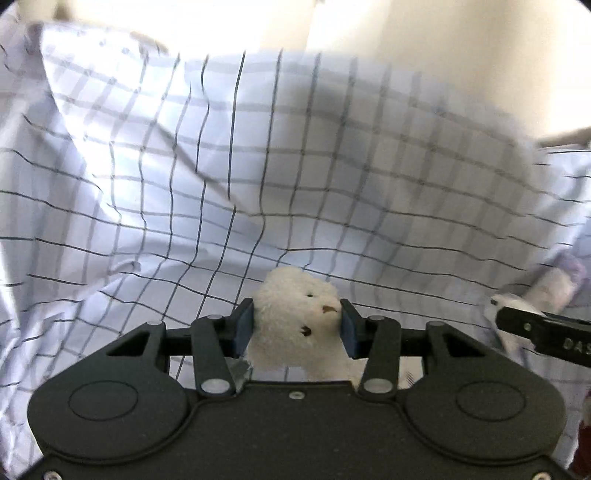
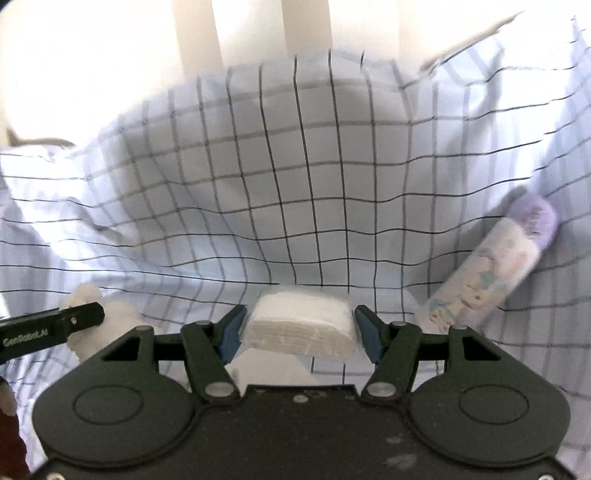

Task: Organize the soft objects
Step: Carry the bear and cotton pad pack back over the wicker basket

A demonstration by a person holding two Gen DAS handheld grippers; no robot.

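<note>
In the left wrist view my left gripper [image 1: 296,325] is shut on a fluffy white plush toy [image 1: 291,317] with small dark eyes and an orange beak; both blue pads press its sides. My right gripper [image 2: 298,326] is shut on a white pack of folded tissues [image 2: 299,325] in clear wrap, lifted above the checked sheet [image 2: 277,177]. The plush [image 2: 107,328] and a left finger [image 2: 55,325] show at the left edge of the right wrist view. A right finger [image 1: 543,328] shows at the right edge of the left wrist view.
A white-and-blue checked sheet [image 1: 184,166] covers everything below, rumpled into folds. A printed cylindrical soft pouch [image 2: 484,280] with a fuzzy purple end lies on it at the right. White vertical panels [image 2: 306,29] stand behind. A dark red thing [image 2: 9,435] peeks at the lower left.
</note>
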